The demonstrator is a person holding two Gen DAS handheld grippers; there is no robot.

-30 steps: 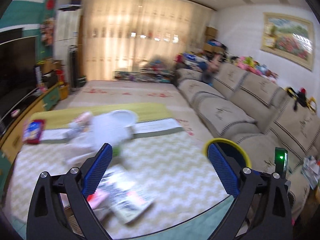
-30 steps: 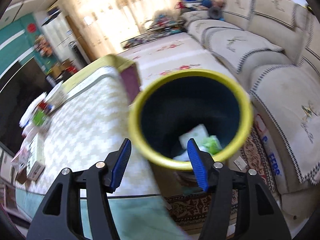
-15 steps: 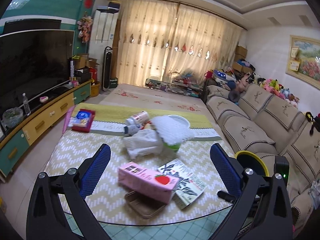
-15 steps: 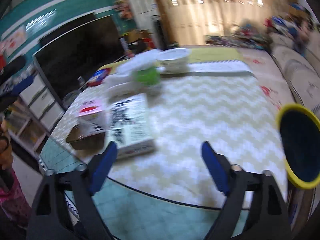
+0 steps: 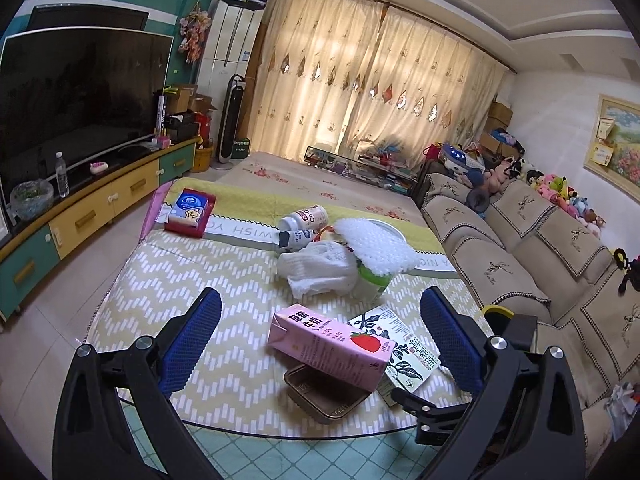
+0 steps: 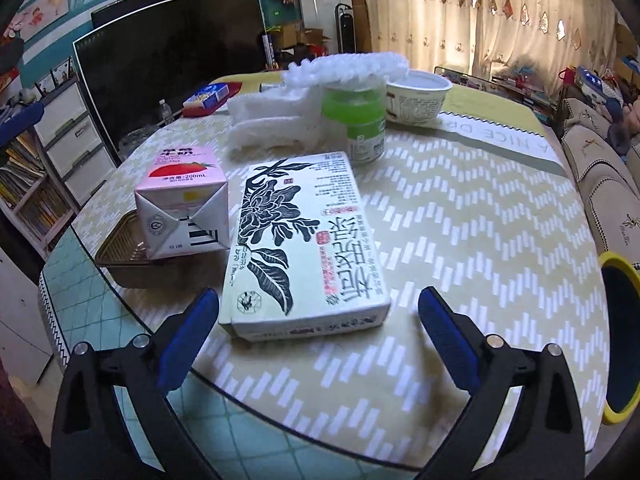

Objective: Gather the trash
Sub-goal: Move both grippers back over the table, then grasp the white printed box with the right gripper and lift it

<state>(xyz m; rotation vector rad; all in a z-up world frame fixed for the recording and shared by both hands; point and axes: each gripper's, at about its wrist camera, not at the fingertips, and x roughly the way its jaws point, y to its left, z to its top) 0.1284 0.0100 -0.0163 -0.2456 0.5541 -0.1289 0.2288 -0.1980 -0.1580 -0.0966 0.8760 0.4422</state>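
Note:
A pink milk carton (image 5: pixel 328 349) lies across a brown plastic tray (image 5: pixel 320 394) at the table's near edge; both show in the right wrist view, the carton (image 6: pixel 182 204) and the tray (image 6: pixel 120 254). A flat white tea box (image 6: pixel 302 240) lies beside the carton, also seen in the left wrist view (image 5: pixel 404 350). Behind stand a green cup (image 6: pixel 354 118) under white foam wrap (image 6: pixel 348 66), crumpled white foam (image 5: pixel 320 268), a paper bowl (image 6: pixel 416 98) and bottles (image 5: pixel 304 216). My left gripper (image 5: pixel 320 338) is open, above the carton. My right gripper (image 6: pixel 318 338) is open, just before the tea box. The yellow-rimmed bin (image 6: pixel 618 340) stands right of the table.
A round table with a zigzag cloth (image 6: pixel 480 240) holds a red-edged box (image 5: pixel 190 212) at its far left. A sofa (image 5: pixel 520 260) runs along the right. A TV cabinet (image 5: pixel 80 208) lines the left wall. Tiled floor lies between table and cabinet.
My right gripper swung from over the bin to the table and now faces the tea box. My left gripper pulled back and steadied over the carton.

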